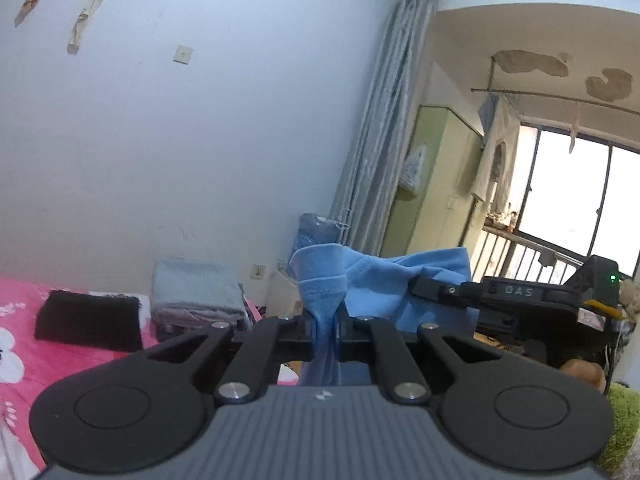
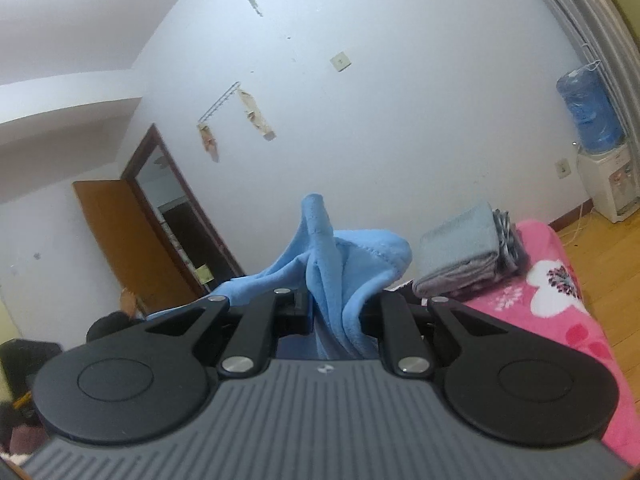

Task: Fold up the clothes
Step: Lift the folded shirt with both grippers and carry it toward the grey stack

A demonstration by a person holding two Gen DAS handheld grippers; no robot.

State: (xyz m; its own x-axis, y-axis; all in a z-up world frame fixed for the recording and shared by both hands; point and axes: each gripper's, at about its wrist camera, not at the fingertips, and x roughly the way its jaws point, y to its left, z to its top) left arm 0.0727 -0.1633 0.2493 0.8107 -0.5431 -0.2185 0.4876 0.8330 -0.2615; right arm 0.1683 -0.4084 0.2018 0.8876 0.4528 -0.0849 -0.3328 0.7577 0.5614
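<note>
A light blue garment (image 1: 372, 280) hangs in the air between both grippers, well above the pink bed (image 1: 24, 344). My left gripper (image 1: 323, 330) is shut on a bunched hem of it, the cloth sticking up past the jaws. In the left wrist view the right gripper (image 1: 424, 286) comes in from the right and pinches the same cloth. The right wrist view shows my right gripper (image 2: 334, 312) shut on a fold of the blue garment (image 2: 340, 256), which rises in a peak and drapes to the left.
On the pink floral bed (image 2: 560, 288) lie a stack of folded grey and pale blue clothes (image 2: 468, 256) and a folded black piece (image 1: 88, 320). A water dispenser (image 2: 600, 152) stands by the wall. A grey curtain (image 1: 380, 140), a balcony railing (image 1: 520, 252) and a wooden door (image 2: 128, 240) surround the bed.
</note>
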